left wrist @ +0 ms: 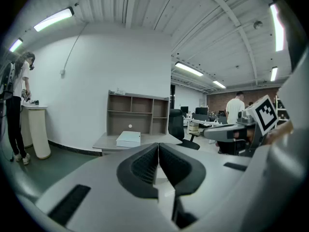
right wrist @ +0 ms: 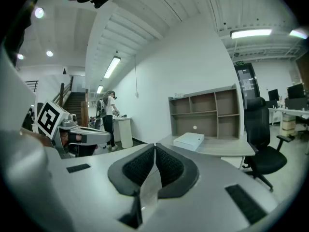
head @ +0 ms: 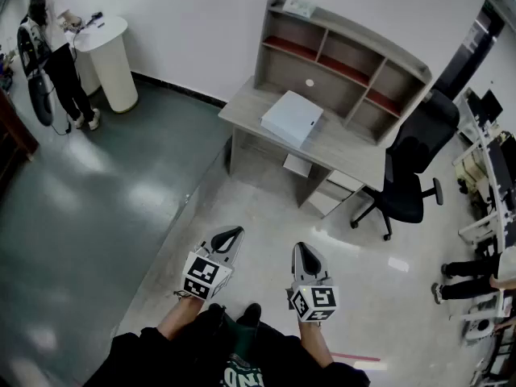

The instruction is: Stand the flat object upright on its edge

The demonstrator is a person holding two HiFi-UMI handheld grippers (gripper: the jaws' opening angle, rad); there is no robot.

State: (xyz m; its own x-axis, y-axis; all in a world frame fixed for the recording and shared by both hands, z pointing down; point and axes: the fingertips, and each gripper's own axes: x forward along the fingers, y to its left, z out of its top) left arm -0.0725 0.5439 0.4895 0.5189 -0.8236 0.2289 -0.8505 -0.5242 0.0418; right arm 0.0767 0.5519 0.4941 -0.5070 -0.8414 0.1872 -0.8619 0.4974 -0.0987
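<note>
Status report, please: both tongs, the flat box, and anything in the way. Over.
Left tongs shut, empty; right tongs shut, empty. White box lies flat on desk, untouched, ahead. Black chair beside desk, not blocking.

Indoor, evenly bright. Light comes from long white fluorescent ceiling tubes (left wrist: pixel 54 18); another such tube (right wrist: pixel 251 33) burns out to pure white. The pale glossy tiled floor (head: pixel 266 208) carries small bright reflections. The dark green smooth floor strip (head: pixel 81 216) shows broad hazy glare patches. Shadows are weak and soft-edged. Both gripper views are fisheye: straight lines bow and the corners fall to black vignette. The nearest foreground there reads soft, while the far room is sharp. The head view also bends at its edges.
</note>
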